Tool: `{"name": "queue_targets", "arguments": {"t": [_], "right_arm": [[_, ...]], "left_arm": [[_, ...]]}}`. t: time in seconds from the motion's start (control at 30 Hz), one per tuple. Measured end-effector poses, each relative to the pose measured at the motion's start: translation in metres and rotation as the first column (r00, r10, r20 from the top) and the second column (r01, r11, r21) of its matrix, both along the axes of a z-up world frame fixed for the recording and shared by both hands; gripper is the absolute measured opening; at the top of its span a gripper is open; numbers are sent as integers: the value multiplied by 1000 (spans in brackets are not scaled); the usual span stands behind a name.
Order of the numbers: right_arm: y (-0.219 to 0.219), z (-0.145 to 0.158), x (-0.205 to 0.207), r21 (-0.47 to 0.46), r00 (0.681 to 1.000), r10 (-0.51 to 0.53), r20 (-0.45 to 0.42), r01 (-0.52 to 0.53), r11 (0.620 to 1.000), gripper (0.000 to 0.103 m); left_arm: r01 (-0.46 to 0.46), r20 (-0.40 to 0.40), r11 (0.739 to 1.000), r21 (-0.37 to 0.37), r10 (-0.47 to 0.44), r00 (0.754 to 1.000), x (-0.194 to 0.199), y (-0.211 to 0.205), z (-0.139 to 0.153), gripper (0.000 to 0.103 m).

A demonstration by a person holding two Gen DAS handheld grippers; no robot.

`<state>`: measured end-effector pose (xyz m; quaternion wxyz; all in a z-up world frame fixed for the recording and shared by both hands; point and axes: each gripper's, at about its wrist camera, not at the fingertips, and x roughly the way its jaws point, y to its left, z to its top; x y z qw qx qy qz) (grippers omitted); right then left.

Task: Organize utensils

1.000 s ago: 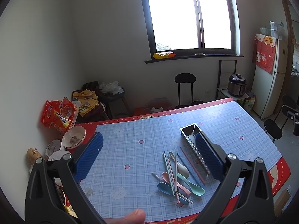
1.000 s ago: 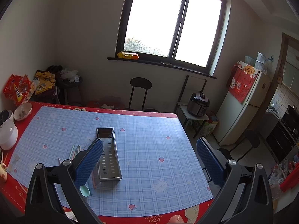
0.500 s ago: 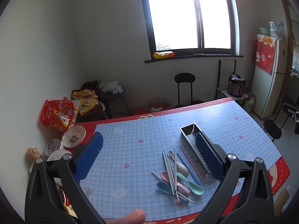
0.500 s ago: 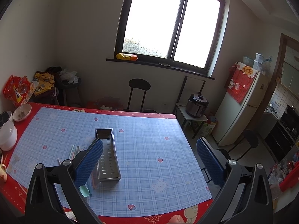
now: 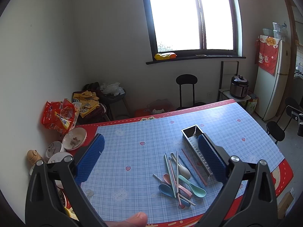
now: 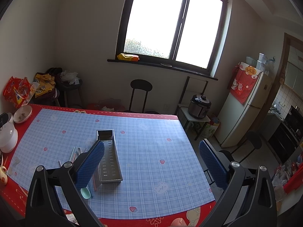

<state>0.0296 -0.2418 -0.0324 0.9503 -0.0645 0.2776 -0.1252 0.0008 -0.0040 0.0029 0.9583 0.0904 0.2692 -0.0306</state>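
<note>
A loose pile of pastel spoons and chopsticks [image 5: 178, 174] lies on the blue checked tablecloth [image 5: 132, 151], just left of a long perforated steel utensil tray [image 5: 197, 151]. The tray [image 6: 108, 155] looks empty in the right wrist view, where a teal spoon [image 6: 85, 192] and some chopsticks [image 6: 74, 153] peek out beside the left pad. My left gripper [image 5: 151, 158] hovers open high above the table, the pile under its right side. My right gripper [image 6: 151, 160] is open too, held above the tablecloth [image 6: 151, 141] to the tray's right. Neither holds anything.
Used bowls [image 5: 74, 139] and a red snack bag [image 5: 58, 116] crowd the table's left end by the wall. A white pot [image 6: 7, 136] stands at the left edge. Black stools [image 5: 186, 87], a rice cooker [image 6: 200, 106] and a fridge [image 6: 244, 109] stand beyond the table.
Both views shift only slightly; the right wrist camera tips up a little. Nothing on the table has moved and both grippers stay open.
</note>
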Motion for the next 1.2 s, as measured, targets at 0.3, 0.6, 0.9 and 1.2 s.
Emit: {"name": "queue_targets", "arguments": {"t": [0.3,0.6,0.9,1.2], "right_arm": [[-1,0,0,2,1000,-1,-2,1,1000,98],[-3,1,1,4,1000,-2,-3,2,1000,98],[-3,1,1,3,1000,-1,-9,1,1000,98],[-3,-11,12,51,998,39,-42,-37,998,98]], "left_arm": [[1,-1,1000,3,-1,1000,-1,0,-1,98],[2,0,1000,2,-2,1000,-2,-2,0,98],[-1,-4,1000,-2,1,1000,-2,-5,0,98],[-19,-62,999,-25,18,998,10,9,-13,98]]}}
